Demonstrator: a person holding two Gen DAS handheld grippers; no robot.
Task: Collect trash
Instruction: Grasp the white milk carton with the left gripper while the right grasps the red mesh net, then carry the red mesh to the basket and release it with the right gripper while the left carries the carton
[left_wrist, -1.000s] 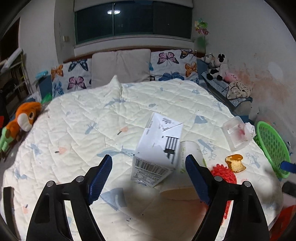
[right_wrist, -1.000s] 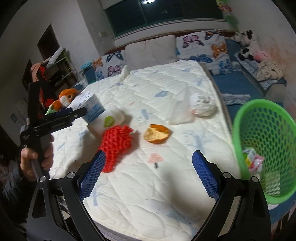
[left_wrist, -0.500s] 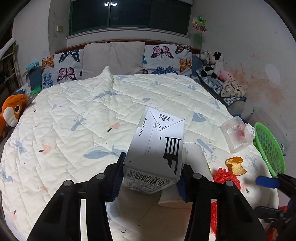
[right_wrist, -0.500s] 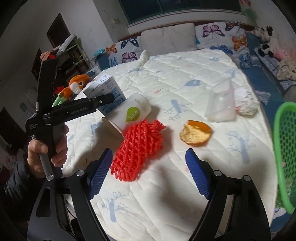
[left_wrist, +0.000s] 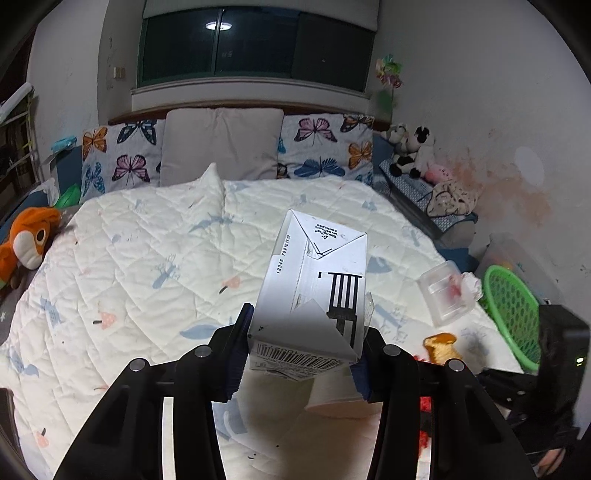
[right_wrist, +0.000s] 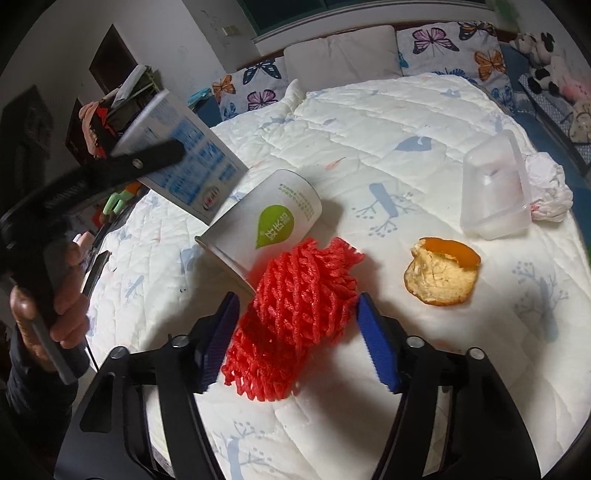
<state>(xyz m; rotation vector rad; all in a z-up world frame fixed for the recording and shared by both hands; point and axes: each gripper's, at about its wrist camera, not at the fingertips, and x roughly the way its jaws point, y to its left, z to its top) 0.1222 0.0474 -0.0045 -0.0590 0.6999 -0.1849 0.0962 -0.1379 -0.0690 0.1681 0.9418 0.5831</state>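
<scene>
Left gripper (left_wrist: 301, 354) clamps the milk carton (left_wrist: 314, 295), right gripper's (right_wrist: 299, 332) jaws closing around the red foam net (right_wrist: 295, 317) beside the paper cup (right_wrist: 266, 221); next, the green basket (left_wrist: 513, 314)

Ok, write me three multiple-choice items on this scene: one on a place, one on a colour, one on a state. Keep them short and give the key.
1. Where does the peel lie?
A. in the basket
B. on the quilt
C. inside the cup

2. What colour is the net?
A. red
B. green
C. blue

3. What is the left gripper doing?
A. hanging empty
B. pressing the quilt
C. holding the carton

Key: 1 B, the peel sits on the quilt between the net and the tub. 2 A, its mesh is bright red. 3 C, both fingers clamp the carton's sides, clear of the bed.
</scene>
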